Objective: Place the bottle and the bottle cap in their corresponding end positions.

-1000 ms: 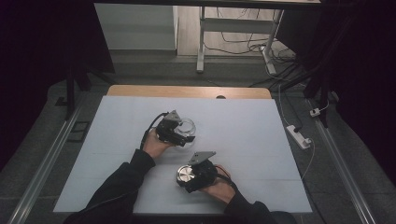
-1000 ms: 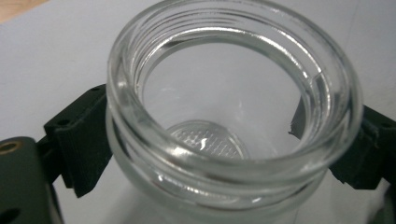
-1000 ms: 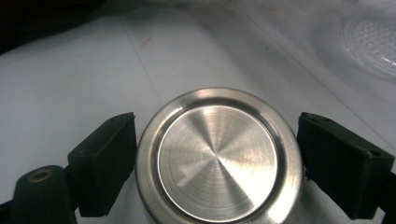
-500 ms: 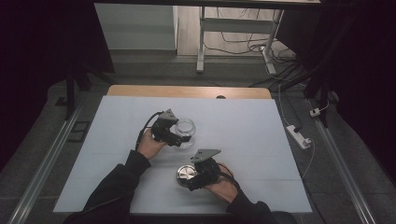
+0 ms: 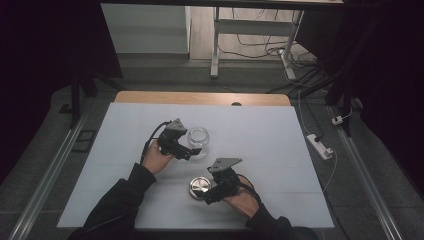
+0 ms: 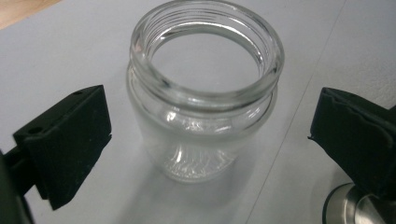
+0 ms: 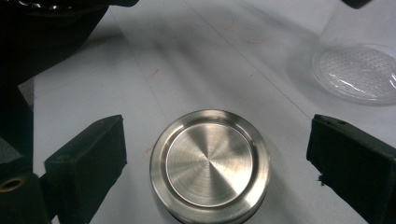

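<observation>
On the pale table [image 5: 280, 130], both grippers spread: left gripper [image 5: 192, 154] straddles the upright jar [image 5: 198, 139], right gripper [image 5: 207, 196] straddles the lid [image 5: 200, 187] nearer the front edge.

A pale grey surface [image 5: 280, 150] lies under both pairs of jaws, with a wooden strip [image 5: 200, 97] at its far edge. Well right of the jaws, a white power strip [image 5: 320, 146] lies on the floor beside a metal rail [image 5: 367, 185].

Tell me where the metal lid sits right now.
In the high view the metal lid lies flat on the white table, near its front edge, just left of the right gripper and in front of the open glass jar.
</observation>
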`<state>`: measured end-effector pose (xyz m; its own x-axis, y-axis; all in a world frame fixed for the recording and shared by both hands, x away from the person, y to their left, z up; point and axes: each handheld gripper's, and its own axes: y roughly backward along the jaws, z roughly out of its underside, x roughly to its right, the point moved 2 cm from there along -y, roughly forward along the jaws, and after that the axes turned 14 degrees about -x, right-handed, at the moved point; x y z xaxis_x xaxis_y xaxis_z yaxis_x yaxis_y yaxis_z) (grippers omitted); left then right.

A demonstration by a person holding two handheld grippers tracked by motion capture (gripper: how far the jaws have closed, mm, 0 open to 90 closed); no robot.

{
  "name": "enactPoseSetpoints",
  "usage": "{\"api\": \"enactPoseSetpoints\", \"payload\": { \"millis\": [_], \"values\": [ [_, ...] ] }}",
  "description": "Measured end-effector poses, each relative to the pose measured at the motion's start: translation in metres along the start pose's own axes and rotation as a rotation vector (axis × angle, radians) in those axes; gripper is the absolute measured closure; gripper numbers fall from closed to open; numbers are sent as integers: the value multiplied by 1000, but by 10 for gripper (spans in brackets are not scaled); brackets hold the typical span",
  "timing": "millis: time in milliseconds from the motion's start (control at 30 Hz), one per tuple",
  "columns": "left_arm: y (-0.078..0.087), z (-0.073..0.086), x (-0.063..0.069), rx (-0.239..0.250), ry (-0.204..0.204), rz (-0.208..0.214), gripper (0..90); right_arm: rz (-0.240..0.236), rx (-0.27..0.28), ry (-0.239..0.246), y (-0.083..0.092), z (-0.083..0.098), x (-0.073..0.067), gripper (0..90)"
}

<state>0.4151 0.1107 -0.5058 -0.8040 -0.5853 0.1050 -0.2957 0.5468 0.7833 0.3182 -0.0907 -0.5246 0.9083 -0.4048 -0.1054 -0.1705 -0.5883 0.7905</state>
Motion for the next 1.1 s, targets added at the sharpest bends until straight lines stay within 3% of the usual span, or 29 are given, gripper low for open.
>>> {"api": "enactPoseSetpoints", "payload": {
  "millis": [333,1100],
  "values": [
    [10,12,3,5,15,20,0,17,5,13,7,-1,2,16],
    [50,44,37,57,-7,78,0,83,60,3,41,-2,10,1]
  ]
}}
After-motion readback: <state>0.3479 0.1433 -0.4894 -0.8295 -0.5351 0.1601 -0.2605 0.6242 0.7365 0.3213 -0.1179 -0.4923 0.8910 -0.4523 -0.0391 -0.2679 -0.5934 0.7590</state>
